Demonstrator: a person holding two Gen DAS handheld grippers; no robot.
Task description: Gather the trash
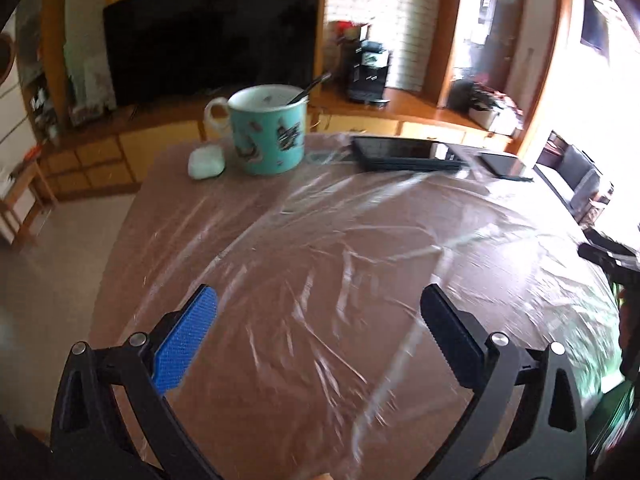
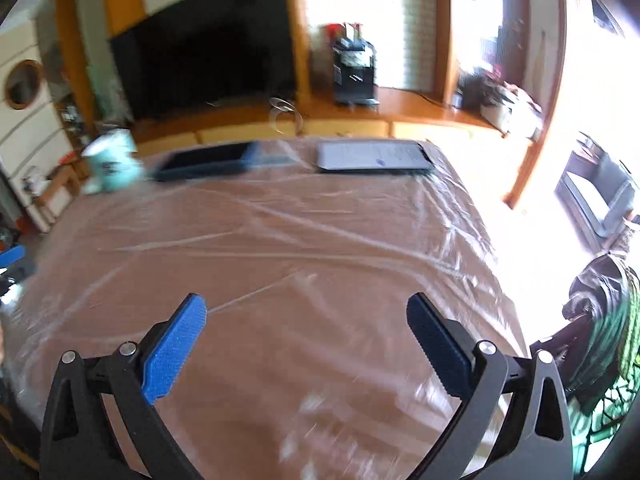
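Note:
My left gripper (image 1: 318,300) is open and empty above the brown table (image 1: 320,280), which is covered in wrinkled clear plastic film. My right gripper (image 2: 306,310) is open and empty over the same table (image 2: 280,248). A small white crumpled lump (image 1: 206,163) lies at the table's far left next to a teal mug (image 1: 269,128) with a spoon in it. The mug shows blurred in the right wrist view (image 2: 110,160). A dark bag with green inside (image 2: 600,328) hangs off the table's right side. The right gripper's tip shows at the right edge of the left wrist view (image 1: 612,256).
A dark tablet (image 1: 404,152) and a second flat device (image 1: 504,164) lie at the table's far edge; in the right wrist view they are the blue-cased tablet (image 2: 208,164) and a grey one (image 2: 372,156). A TV (image 1: 216,36) and wooden cabinets stand behind.

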